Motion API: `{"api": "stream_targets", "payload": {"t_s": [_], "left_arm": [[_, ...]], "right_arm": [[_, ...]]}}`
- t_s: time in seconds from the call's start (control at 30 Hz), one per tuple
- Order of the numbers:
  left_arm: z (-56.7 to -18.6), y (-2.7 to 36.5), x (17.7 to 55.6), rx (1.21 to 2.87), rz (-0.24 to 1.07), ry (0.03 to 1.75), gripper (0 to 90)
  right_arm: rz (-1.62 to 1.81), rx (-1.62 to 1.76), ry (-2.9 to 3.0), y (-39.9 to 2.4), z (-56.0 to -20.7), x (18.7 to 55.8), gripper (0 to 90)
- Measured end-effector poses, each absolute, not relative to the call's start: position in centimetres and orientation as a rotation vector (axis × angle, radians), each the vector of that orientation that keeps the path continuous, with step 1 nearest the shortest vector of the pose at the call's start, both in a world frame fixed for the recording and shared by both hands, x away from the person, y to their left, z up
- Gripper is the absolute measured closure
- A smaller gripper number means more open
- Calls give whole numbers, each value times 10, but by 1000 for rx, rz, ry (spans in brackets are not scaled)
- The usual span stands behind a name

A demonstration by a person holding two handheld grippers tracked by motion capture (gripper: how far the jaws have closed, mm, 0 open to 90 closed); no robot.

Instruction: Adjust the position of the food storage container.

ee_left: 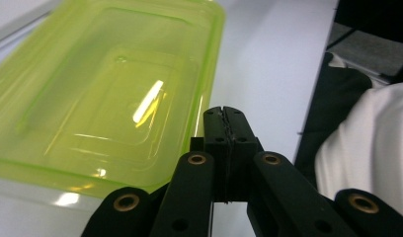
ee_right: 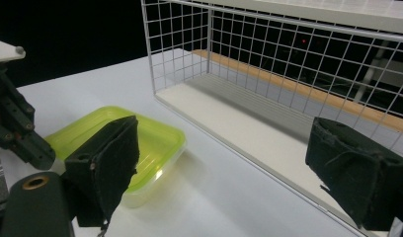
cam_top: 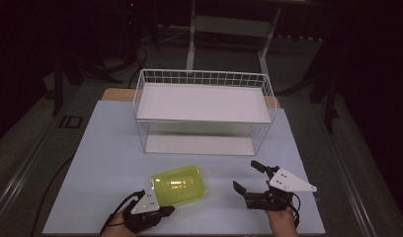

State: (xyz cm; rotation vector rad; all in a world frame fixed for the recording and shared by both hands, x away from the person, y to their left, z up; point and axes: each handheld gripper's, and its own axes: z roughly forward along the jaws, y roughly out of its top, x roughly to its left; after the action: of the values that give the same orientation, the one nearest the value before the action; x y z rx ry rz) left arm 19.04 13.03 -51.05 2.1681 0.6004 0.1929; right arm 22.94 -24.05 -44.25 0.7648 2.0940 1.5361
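The yellow-green container [cam_top: 180,185] is lying upside down on the white surface [cam_top: 105,163], near the wire basket [cam_top: 204,79]. The left tongs [ee_left: 224,118] are pinching its near rim; the right tongs [cam_top: 246,177] are gaping wide. It looks light, slick, slightly flexible, so the rim is the best hold.

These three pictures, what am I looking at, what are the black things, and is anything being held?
A person at a white table holds a hand-held gripper in each hand. One picture looks down from above; the other two come from cameras riding on the grippers. On the table lie a yellow-green plastic container and a white wire basket rack. The left hand-held gripper has its jaws pressed together at the container's rim; whether it pinches the rim is unclear. The right hand-held gripper is open and holds nothing.
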Motion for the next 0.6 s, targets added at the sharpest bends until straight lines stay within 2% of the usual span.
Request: {"api": "stream_targets", "payload": {"t_s": [0.4,0.6], "left_arm": [[-516,140,202,2133,275,616,900],[-513,141,201,2136,271,621,900]], "right_arm": [[1540,761,2102,-240,-443,230,131],[1543,760,2105,-240,-443,230,131]]}}
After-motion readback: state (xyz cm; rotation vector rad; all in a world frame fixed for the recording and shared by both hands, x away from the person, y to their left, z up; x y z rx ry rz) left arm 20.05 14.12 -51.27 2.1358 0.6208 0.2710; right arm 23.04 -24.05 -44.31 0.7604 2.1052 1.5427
